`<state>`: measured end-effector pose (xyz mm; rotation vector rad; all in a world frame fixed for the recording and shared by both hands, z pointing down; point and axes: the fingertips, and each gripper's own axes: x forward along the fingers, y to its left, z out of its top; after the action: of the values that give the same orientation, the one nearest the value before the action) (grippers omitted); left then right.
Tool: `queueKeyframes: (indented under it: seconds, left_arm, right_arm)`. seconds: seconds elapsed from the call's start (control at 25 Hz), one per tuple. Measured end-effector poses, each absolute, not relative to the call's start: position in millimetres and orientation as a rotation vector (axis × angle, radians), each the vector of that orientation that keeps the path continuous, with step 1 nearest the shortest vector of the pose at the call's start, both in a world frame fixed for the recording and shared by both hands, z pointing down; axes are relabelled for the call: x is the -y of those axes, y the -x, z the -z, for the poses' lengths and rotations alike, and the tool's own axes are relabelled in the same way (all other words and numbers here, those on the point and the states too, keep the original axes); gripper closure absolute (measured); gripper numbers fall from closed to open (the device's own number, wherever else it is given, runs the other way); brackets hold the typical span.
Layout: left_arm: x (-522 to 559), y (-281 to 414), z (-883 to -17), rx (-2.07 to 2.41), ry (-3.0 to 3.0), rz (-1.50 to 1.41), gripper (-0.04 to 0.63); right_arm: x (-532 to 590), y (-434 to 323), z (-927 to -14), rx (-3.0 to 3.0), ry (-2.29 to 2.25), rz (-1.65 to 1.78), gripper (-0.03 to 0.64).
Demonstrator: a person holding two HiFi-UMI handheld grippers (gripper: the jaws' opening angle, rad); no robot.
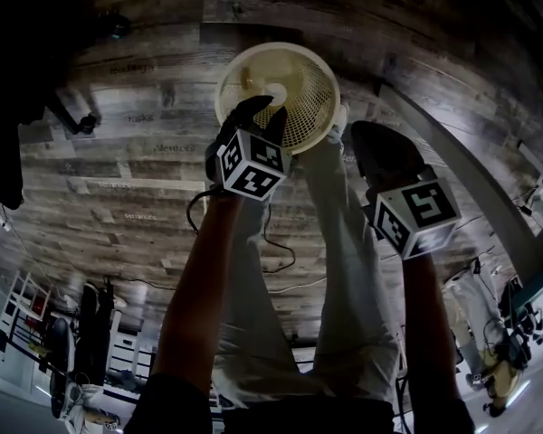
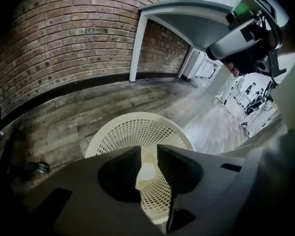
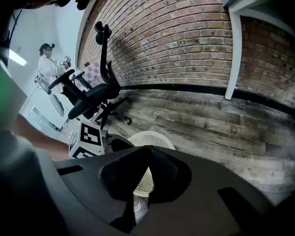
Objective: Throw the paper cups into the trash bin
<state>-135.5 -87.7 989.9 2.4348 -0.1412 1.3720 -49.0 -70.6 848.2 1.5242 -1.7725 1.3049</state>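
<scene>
Over the bin (image 1: 309, 89), my left gripper (image 2: 148, 156) stands spread and empty, a cup (image 2: 147, 171) lying inside below. My right gripper (image 3: 146, 150) is pressed together, empty.

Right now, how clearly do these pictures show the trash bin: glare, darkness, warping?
Head view: dim, corners black, floor planks bowed; the trash bin is bright, its inside washed out. Left gripper view: bin mesh sharp, the jaws black silhouettes. Right gripper view: brick wall curved, jaws hide most of the bin.
</scene>
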Motion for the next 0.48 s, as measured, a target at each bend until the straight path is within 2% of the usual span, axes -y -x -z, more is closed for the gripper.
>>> queueKeyframes:
  seconds: [0.28, 0.48]
  left_arm:
    - [104, 140, -946, 0.183, -2.465, -1.322, 0.565]
    - [118, 149, -903, 0.227, -2.502, -1.293, 0.585]
  right_arm:
    - [77, 45, -823, 1.773, -1.551, -1.273, 0.623]
    - [84, 34, -795, 1.766, -1.59, -1.238, 0.623]
